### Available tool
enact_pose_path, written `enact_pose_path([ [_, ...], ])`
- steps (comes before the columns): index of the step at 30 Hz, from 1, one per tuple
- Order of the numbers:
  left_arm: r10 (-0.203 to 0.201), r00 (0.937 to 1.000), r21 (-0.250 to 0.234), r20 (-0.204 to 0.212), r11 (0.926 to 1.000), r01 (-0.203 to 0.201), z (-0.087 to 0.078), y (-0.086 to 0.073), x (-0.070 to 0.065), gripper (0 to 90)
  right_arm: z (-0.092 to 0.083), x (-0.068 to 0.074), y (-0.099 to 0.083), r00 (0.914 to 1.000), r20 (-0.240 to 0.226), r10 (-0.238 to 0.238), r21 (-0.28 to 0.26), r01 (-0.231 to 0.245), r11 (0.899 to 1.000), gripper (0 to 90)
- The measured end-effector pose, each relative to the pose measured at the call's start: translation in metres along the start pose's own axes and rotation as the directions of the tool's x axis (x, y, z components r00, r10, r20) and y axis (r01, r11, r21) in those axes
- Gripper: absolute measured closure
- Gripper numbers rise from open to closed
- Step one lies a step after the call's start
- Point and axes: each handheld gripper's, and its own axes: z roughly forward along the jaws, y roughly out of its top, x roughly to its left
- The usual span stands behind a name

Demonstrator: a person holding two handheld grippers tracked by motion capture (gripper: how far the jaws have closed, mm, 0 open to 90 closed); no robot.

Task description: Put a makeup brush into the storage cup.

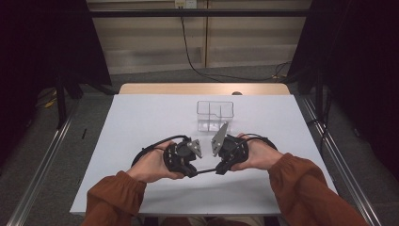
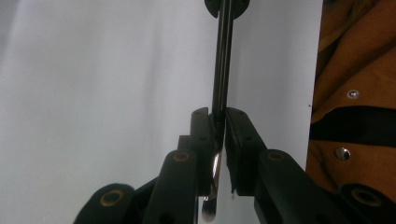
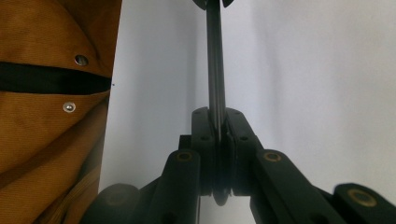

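Gripping thin dark rod [image 1: 205, 171] | left tool [image 1: 194, 173] | right tool [image 1: 219, 170] | both clamped

The tabletop [image 1: 141, 122] is a plain pale white-grey with a light wooden strip along its far edge, and the small box [image 1: 215, 115] standing on it is clear and colourless. Each hand-held gripper, left [image 1: 192, 172] and right [image 1: 219, 170], is matt black with a grey three-cornered plate on top and brass-coloured pins at the joints, and the thin rod [image 1: 205, 171] between them is dark with a silvery gleam at one end. The person's sleeves [image 1: 115, 197] are a plain rust orange-brown with small silver studs.
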Motion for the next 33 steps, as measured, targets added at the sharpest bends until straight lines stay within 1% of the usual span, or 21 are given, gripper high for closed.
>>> enact_pose_path([
  [3, -0.023, 0.9997, -0.039, -0.005, 0.9990, 0.023, -0.001, -0.002, 0.000, 80.8, -0.002, 0.000, -0.002, 1.0000, 0.005, 0.008, -0.012, -0.008, 1.000, 83.7],
  [4, -0.023, 0.9997, -0.055, -0.006, 0.9982, 0.022, -0.001, -0.003, 0.001, 79.7, -0.002, 0.000, -0.003, 0.9999, 0.006, 0.012, -0.017, -0.012, 1.000, 83.7],
  [6, -0.027, 0.9996, -0.081, -0.005, 0.9964, 0.026, -0.002, -0.005, 0.001, 76.9, -0.002, 0.000, -0.004, 0.9998, 0.009, 0.015, -0.028, -0.015, 0.999, 83.7],
  [9, -0.048, 0.9986, -0.109, -0.022, 0.9930, 0.045, -0.002, -0.007, 0.001, 70.7, -0.003, -0.001, -0.008, 0.9995, 0.004, 0.031, -0.038, -0.031, 0.999, 83.7],
  [11, -0.065, 0.9971, -0.143, -0.039, 0.9879, 0.059, -0.003, -0.010, 0.002, 67.0, -0.003, -0.001, -0.011, 0.9994, 0.011, 0.033, -0.048, -0.033, 0.998, 83.7],
  [12, -0.076, 0.9961, -0.158, -0.046, 0.9851, 0.068, -0.004, -0.011, 0.003, 64.2, -0.004, 0.000, -0.012, 0.9986, 0.006, 0.053, -0.054, -0.053, 0.997, 83.7],
  [14, -0.107, 0.9924, -0.190, -0.061, 0.9772, 0.093, -0.005, -0.013, 0.004, 55.7, -0.006, -0.001, -0.014, 0.9980, 0.002, 0.063, -0.062, -0.063, 0.996, 83.7],
  [15, -0.113, 0.9912, -0.195, -0.069, 0.9758, 0.098, -0.006, -0.014, 0.004, 51.7, -0.007, 0.000, -0.015, 0.9974, 0.005, 0.072, -0.065, -0.072, 0.995, 83.7],
  [17, -0.129, 0.9887, -0.221, -0.077, 0.9692, 0.109, -0.007, -0.017, 0.005, 46.0, -0.007, 0.001, -0.018, 0.9969, 0.006, 0.079, -0.077, -0.078, 0.994, 83.7],
  [18, -0.129, 0.9880, -0.224, -0.084, 0.9685, 0.108, -0.008, -0.017, 0.005, 42.9, -0.007, 0.000, -0.020, 0.9970, 0.005, 0.077, -0.090, -0.076, 0.993, 83.7],
  [19, -0.132, 0.9872, -0.235, -0.090, 0.9660, 0.108, -0.008, -0.019, 0.004, 41.8, -0.007, 0.001, -0.021, 0.9960, 0.002, 0.089, -0.088, -0.089, 0.992, 83.7],
  [20, -0.149, 0.9839, -0.246, -0.099, 0.9616, 0.121, -0.008, -0.020, 0.004, 38.2, -0.007, 0.001, -0.022, 0.9962, 0.006, 0.087, -0.090, -0.086, 0.992, 83.7],
  [21, -0.171, 0.9791, -0.252, -0.109, 0.9577, 0.140, -0.008, -0.022, 0.005, 30.6, -0.007, 0.002, -0.023, 0.9956, 0.005, 0.094, -0.085, -0.093, 0.992, 83.7],
  [22, -0.188, 0.9737, -0.262, -0.129, 0.9534, 0.149, -0.008, -0.023, 0.005, 26.3, -0.007, 0.002, -0.024, 0.9956, 0.005, 0.093, -0.083, -0.093, 0.992, 83.7],
  [25, -0.216, 0.9658, -0.303, -0.143, 0.9385, 0.165, -0.008, -0.030, 0.007, 20.9, -0.008, 0.002, -0.028, 0.9942, 0.019, 0.105, -0.102, -0.103, 0.989, 83.6],
  [27, -0.241, 0.9601, -0.320, -0.143, 0.9291, 0.185, -0.009, -0.033, 0.007, 13.5, -0.009, 0.002, -0.032, 0.9922, 0.019, 0.123, -0.119, -0.120, 0.986, 83.6],
  [28, -0.243, 0.9592, -0.327, -0.144, 0.9266, 0.186, -0.009, -0.035, 0.008, 12.1, -0.009, 0.002, -0.034, 0.9910, 0.014, 0.133, -0.122, -0.131, 0.984, 83.6],
  [29, -0.256, 0.9563, -0.342, -0.141, 0.9192, 0.195, -0.009, -0.037, 0.007, 10.5, -0.008, 0.002, -0.036, 0.9901, 0.008, 0.140, -0.133, -0.138, 0.982, 83.6],
  [31, -0.270, 0.9519, -0.360, -0.146, 0.9108, 0.203, -0.009, -0.041, 0.007, 8.0, -0.008, 0.003, -0.041, 0.9875, 0.006, 0.158, -0.140, -0.155, 0.978, 83.6],
  [32, -0.282, 0.9472, -0.381, -0.153, 0.9011, 0.206, -0.010, -0.043, 0.005, 7.9, -0.008, 0.003, -0.043, 0.9869, 0.009, 0.161, -0.156, -0.158, 0.975, 83.6],
  [33, -0.291, 0.9443, -0.393, -0.155, 0.8949, 0.211, -0.010, -0.044, 0.003, 7.9, -0.009, 0.003, -0.046, 0.9868, 0.013, 0.161, -0.174, -0.157, 0.972, 83.6],
])
